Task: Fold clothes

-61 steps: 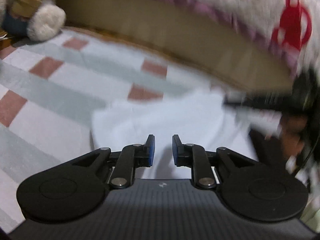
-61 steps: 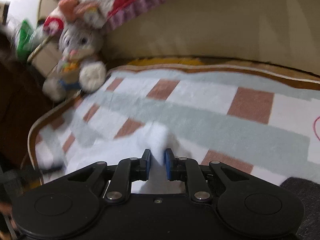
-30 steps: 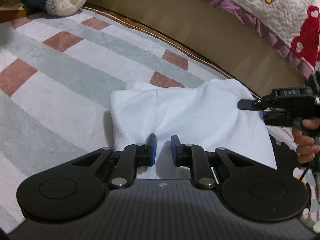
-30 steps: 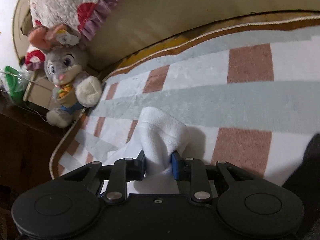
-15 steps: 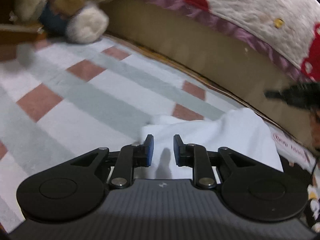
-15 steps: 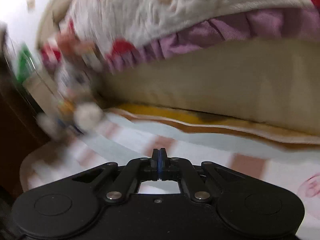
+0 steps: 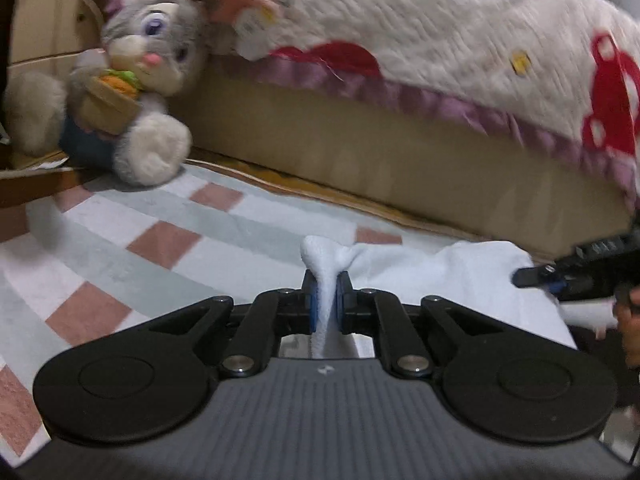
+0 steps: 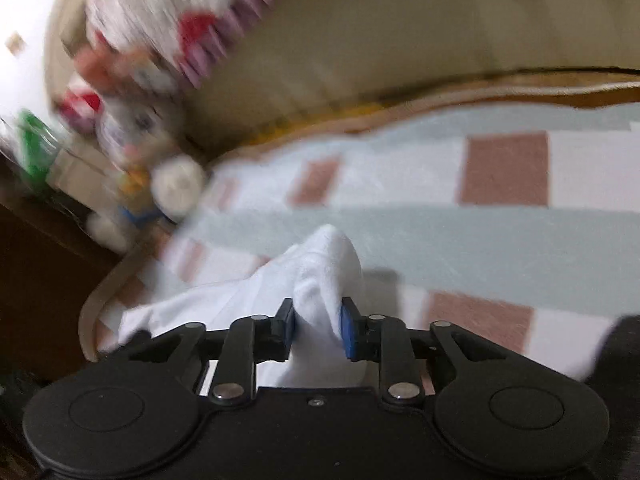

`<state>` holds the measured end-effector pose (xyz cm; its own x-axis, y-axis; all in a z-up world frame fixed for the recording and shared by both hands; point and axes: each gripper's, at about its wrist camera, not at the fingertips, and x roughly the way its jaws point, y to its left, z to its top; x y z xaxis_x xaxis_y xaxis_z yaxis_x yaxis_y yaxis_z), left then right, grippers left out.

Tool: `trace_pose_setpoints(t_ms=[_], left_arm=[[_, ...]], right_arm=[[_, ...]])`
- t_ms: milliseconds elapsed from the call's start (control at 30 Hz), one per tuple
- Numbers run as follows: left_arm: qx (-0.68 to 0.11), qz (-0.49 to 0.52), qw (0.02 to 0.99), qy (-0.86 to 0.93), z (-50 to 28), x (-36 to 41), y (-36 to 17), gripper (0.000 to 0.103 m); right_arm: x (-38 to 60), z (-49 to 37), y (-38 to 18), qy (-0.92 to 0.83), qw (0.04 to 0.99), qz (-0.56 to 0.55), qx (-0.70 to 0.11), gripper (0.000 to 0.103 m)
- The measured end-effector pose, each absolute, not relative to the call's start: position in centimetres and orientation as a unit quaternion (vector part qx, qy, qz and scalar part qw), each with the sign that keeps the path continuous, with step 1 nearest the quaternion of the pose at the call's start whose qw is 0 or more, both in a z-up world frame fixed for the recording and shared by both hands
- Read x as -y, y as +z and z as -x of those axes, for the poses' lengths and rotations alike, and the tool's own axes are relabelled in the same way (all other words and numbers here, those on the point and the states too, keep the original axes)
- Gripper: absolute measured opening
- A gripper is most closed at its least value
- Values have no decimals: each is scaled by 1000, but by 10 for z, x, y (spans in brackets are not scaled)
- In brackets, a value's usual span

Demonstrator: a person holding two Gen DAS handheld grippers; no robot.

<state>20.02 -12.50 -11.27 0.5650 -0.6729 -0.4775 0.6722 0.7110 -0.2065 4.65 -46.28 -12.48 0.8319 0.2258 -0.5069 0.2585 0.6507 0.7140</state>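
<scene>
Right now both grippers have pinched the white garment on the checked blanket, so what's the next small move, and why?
Probably lift both pinched corners together and carry them across the rest of the cloth to start a fold. The left gripper is clamped on a bunched corner of the white garment, and the right gripper grips another bunch, while most of it lies flat on the checked blanket.

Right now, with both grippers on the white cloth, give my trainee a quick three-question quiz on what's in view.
1. True or false: the left gripper is shut on a bunched bit of the white cloth.
2. What does the right gripper hold? A) stuffed rabbit B) white cloth C) nothing
3. Fill in: the cloth lies on a checked ___.

Key: 1 true. 2 B; a thick fold of cloth sits between its pads. 3 blanket. The stuffed rabbit sits untouched at the blanket's far corner.
</scene>
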Motion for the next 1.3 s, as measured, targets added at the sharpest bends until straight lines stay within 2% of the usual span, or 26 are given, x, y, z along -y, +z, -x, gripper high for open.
trace_pose_setpoints(t_ms=[133,233,367,433,500,567,767,900,967,1033,1100,1133,1300], left_arm=[[-317,3,873,-370,-215,129,-143,11],[-328,-31,878,-347,-208,137,-150,13],[-307,-37,882,-356,-202,132,-126,41],[-304,-33,881,-361,-200,130,-114,41],[-337,-26,869,-362,-202,134,-110,40],[-353,-17,859,-370,-199,137,-106,40],[-377,-40,847,-372,-187,150,-107,40],[-390,-50,840,-374,-181,155,-110,41],[-395,-58,838,-371,-178,158,-113,41],[-402,-61,834,-373,-176,160,-117,41],[-408,-64,828,-380,-173,162,-123,41],[-410,-67,825,-383,-170,162,-126,41],[-391,-93,812,-423,-133,163,-134,41]], right_arm=[[461,-51,-119,-30,869,-389,-305,25],[466,-56,-120,-70,871,-364,-324,25],[484,-48,-107,-133,882,-334,-304,26],[473,-39,-95,-112,897,-301,-303,28],[452,-33,-85,-70,913,-259,-307,34],[432,-35,-83,-40,917,-228,-326,34],[396,-35,-102,-10,909,-172,-379,46],[402,-32,-117,-17,902,-202,-382,55],[410,-34,-124,-18,896,-229,-380,64],[421,-39,-134,-12,880,-283,-382,65],[435,-47,-149,0,848,-367,-382,64],[441,-52,-153,0,835,-394,-383,49],[461,-67,-157,-13,805,-460,-375,39]])
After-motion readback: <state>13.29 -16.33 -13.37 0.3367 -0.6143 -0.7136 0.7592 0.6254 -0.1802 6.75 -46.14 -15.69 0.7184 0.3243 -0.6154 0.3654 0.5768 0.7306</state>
